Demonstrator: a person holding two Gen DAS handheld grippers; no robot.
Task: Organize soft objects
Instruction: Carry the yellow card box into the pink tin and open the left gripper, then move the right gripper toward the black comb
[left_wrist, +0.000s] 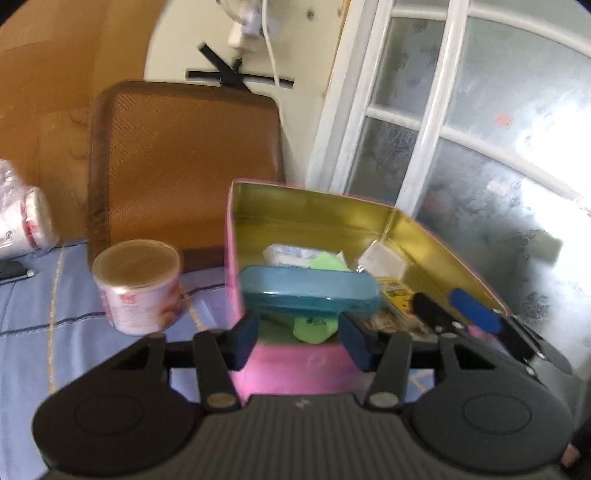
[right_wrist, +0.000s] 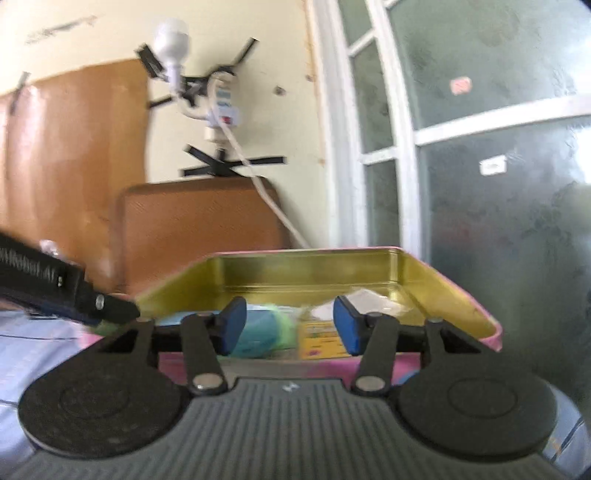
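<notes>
A pink tin (left_wrist: 295, 365) with a gold inside stands on the blue bedsheet. It holds a teal case (left_wrist: 310, 290), green soft pieces (left_wrist: 316, 326), a white packet (left_wrist: 291, 254), a white block (left_wrist: 382, 260) and a yellow packet (left_wrist: 397, 293). My left gripper (left_wrist: 299, 338) is open at the tin's near wall, just below the teal case. My right gripper (right_wrist: 290, 326) is open at the tin's (right_wrist: 484, 314) near edge, with the teal case (right_wrist: 258, 332) and yellow packet (right_wrist: 321, 339) between its fingers' line of sight. The right gripper's fingers (left_wrist: 476, 310) reach over the tin's right rim in the left wrist view.
A round pink-labelled tub (left_wrist: 138, 286) stands left of the tin. A brown cushion (left_wrist: 184, 166) leans on the wall behind. A plastic-wrapped roll (left_wrist: 26, 221) lies far left. A frosted window (left_wrist: 480, 147) is at the right. A power strip (right_wrist: 221, 107) and cable hang on the wall.
</notes>
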